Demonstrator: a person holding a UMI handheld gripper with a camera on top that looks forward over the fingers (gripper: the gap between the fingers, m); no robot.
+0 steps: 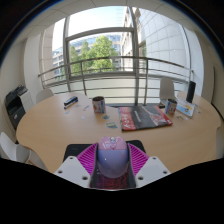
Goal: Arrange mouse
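The mouse [112,156], pale lilac-grey with a small scroll wheel at its front, sits low in the middle of the frame, held between the two pink pads [91,160] of the gripper [112,165]; both pads press against its sides, so the tongs are clamped on it. Under and behind the mouse lies a black mat [80,150], at the near edge of a wide, light wooden table [60,120] that fills the centre of the frame. Beyond the mouse, just right of centre, a red-covered magazine [133,120] lies flat with a dark tablet-like slab [152,116] across it. A dark mug [98,103] stands near the middle of the table, and a small dark item [70,100] lies to its left. At the right edge of the table is a box [185,107] with a blue and yellow print, beside a white chair back [168,88]. At the far left is a black chair [16,100]. Behind the table, across the upper frame, a metal railing [110,66] runs before big windows showing trees [95,52] and a pale building [160,40].
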